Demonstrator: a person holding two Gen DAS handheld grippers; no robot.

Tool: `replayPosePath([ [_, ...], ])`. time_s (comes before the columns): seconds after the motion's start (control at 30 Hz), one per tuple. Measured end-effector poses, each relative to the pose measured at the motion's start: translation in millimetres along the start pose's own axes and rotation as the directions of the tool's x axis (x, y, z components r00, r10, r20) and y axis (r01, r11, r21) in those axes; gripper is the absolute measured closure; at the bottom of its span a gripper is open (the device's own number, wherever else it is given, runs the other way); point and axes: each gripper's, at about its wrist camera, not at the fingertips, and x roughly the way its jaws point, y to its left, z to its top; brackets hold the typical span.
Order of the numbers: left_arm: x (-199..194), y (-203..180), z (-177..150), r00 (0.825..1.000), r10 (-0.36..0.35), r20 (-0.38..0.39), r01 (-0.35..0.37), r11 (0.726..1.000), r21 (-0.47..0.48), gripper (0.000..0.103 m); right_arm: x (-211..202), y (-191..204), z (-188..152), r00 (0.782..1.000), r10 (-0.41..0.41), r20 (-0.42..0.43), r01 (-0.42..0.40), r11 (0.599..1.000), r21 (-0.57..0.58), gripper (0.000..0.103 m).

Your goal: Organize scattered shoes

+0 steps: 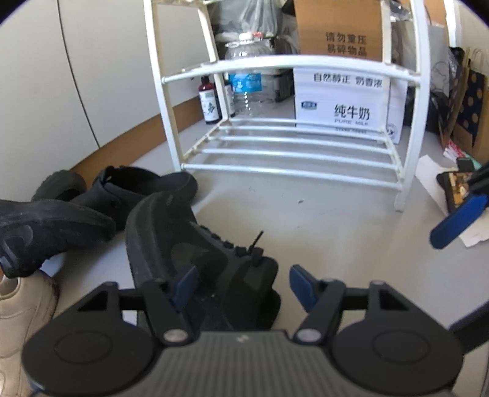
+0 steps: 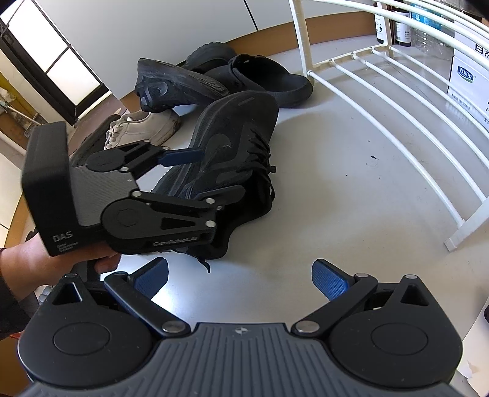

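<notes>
A black lace-up sneaker (image 1: 183, 244) (image 2: 232, 146) lies on its side on the grey floor. My left gripper (image 1: 243, 282) (image 2: 218, 172) straddles its heel end with jaws open. The left pad sits against the sole and the right pad stands clear of the upper. A second black sneaker (image 1: 45, 232) (image 2: 177, 85) rests sole-up on a white sneaker (image 1: 21, 311) (image 2: 143, 128). Black clogs (image 1: 137, 186) (image 2: 269, 79) lie behind, near the wall. The white shoe rack (image 1: 290, 152) (image 2: 397, 100) has bare lower rails. My right gripper (image 2: 241, 271) hovers open over bare floor.
Behind the rack stand a milk carton box (image 1: 342, 100), a large water bottle (image 1: 247, 85), a brown bottle (image 1: 209, 103) and a cardboard box (image 1: 339, 27). Paper bags (image 1: 467, 107) and papers crowd the right. A person's hand (image 2: 45, 259) holds the left gripper.
</notes>
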Motion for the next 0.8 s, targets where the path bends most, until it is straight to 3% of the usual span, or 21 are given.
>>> replayPosePath([
  [0.2,-0.9,-3.5,0.4,1.000,0.020,-0.016,-0.019,0.999,0.032,0.042,2.1,-1.3,-1.2,1.000,-0.008,-0.007,0.008,1.000,0.002,0.000],
  [0.67,-19.4,39.9,-1.7,1.000,-0.010,-0.029,0.007,0.993,-0.121,0.049,13.8,5.8,-1.8,1.000,-0.004,-0.016,0.005,1.000,0.009,0.000],
  [0.73,-23.9,49.2,-4.1,1.000,0.001,-0.028,-0.006,0.988,-0.153,0.052,16.7,8.9,-1.7,1.000,-0.001,-0.020,0.001,1.000,0.007,0.000],
  [0.8,-25.6,55.7,-6.8,0.998,0.041,-0.042,-0.047,0.985,-0.165,0.062,19.5,12.8,-1.7,1.000,0.000,-0.023,0.000,1.000,0.000,0.000],
])
